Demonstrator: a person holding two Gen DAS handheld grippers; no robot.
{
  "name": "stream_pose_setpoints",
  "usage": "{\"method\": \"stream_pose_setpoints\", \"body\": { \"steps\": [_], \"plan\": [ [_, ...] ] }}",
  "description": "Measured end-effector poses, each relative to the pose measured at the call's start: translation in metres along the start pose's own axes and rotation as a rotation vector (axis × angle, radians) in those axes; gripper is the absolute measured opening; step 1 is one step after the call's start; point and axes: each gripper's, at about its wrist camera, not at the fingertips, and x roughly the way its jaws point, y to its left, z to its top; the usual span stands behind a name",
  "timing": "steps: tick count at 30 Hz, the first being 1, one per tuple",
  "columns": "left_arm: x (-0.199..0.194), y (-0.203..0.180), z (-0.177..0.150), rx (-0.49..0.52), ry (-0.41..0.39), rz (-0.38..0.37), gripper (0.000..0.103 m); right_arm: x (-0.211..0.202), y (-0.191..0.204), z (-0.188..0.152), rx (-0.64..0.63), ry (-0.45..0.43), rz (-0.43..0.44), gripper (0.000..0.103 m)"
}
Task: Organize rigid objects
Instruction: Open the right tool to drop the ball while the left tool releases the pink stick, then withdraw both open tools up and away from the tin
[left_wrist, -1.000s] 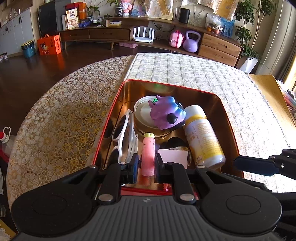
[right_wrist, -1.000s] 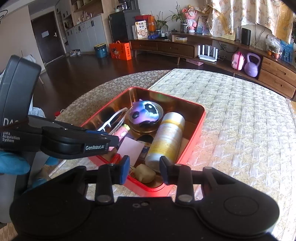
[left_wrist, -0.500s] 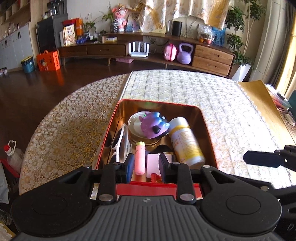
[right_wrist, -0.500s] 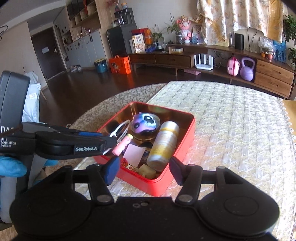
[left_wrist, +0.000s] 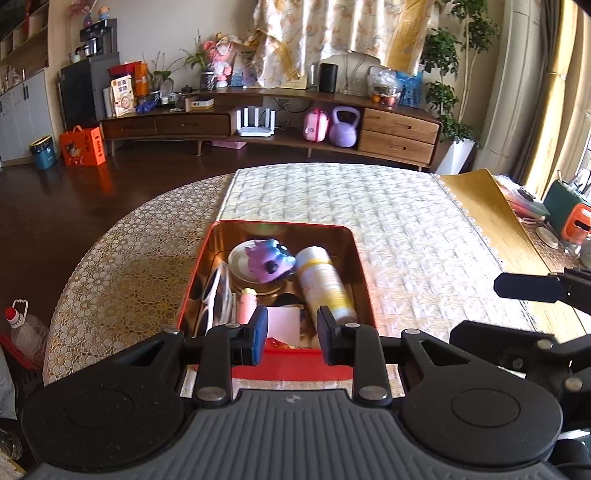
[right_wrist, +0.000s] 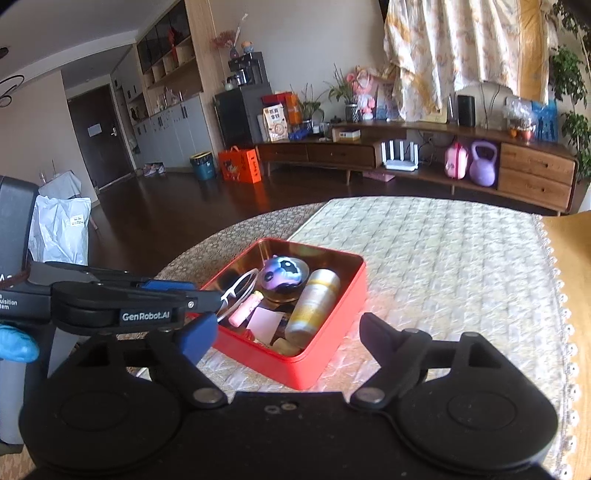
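**Apparently Last Step: Tin Packed, Both Tongs Released**

Around, a living room with dark wooden floor and a long low wooden sideboard (left_wrist: 399, 129) along the far wall. Nearer, a round table under a golden lace cloth (left_wrist: 122, 266), with a cream quilted runner (left_wrist: 406, 229) across its middle.

On the border of lace and runner, close to the near edge, the red rectangular metal tin with golden inside (left_wrist: 364, 280). Inside it, all the rigid things of the task: a white and yellow cylinder bottle (left_wrist: 321, 280) lying along the right wall, a purple round toy (left_wrist: 269, 256) on a white saucer (left_wrist: 238, 258), white-framed sunglasses (left_wrist: 216, 295) against the left wall, a white paper card (left_wrist: 282, 323), a small pink tube (left_wrist: 246, 304). Nothing seen loose on the cloth.

Left gripper (left_wrist: 291, 332) over the near rim of the tin, jaws just opened a little, narrow gap, nothing between. Right gripper (right_wrist: 285, 326) to the right of it, jaws just spread wide, also empty.

Probably only a check remaining. If a further piece waits outside these views, would call for turning towards it first and lowering open jaws around it.
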Motion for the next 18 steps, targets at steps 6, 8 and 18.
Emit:
{"method": "stream_pose_setpoints", "body": {
  "steps": [6, 8, 18],
  "plan": [
    [-0.014, -0.008, -0.006, -0.005, -0.038, 0.005, 0.077, -0.016, -0.007, -0.005, 0.007, -0.031, -0.009, 0.089],
    [-0.018, -0.011, -0.006, -0.005, -0.038, -0.002, 0.077, -0.021, -0.009, -0.006, 0.002, -0.046, -0.012, 0.092],
    [-0.032, -0.031, -0.012, 0.006, -0.079, -0.027, 0.093, -0.044, -0.016, -0.017, 0.0, -0.125, -0.034, 0.103]
  ]
}}
